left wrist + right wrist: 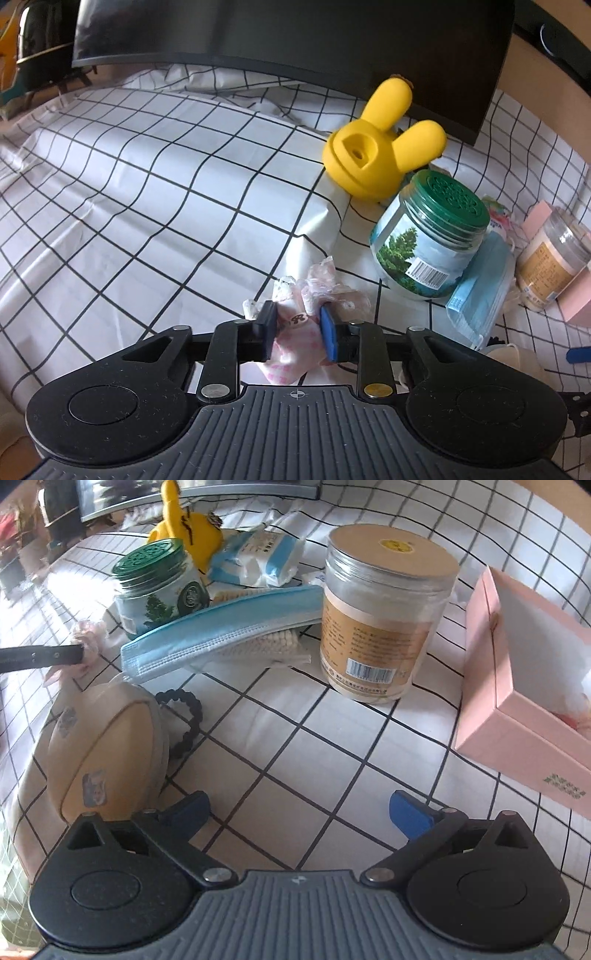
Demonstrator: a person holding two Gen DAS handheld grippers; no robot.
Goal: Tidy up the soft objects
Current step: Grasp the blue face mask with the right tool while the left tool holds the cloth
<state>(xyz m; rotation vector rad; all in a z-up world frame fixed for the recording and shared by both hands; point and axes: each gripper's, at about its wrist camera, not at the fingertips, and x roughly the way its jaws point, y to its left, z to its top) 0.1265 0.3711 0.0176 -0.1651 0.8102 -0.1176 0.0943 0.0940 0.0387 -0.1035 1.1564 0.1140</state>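
My left gripper [297,328] is shut on a small pink checked cloth pouch with lace trim [295,354], held just above the checked tablecloth [147,206]. Its arm and the pink pouch [86,635] also show at the left of the right wrist view. My right gripper [299,812] is open and empty over the cloth. A beige folded mask [107,746] lies just left of its left finger. A stack of blue face masks [221,635] leans on cotton swabs behind it, and also shows in the left wrist view [480,288].
A green-lidded jar [428,243] stands right of the pouch, a yellow rabbit-ear toy [376,147] behind it. A clear cotton-pad jar [380,613], a pink tissue box [524,686], a black beaded band [184,716] and wipe packs [258,557] lie around. A dark monitor [295,33] stands behind.
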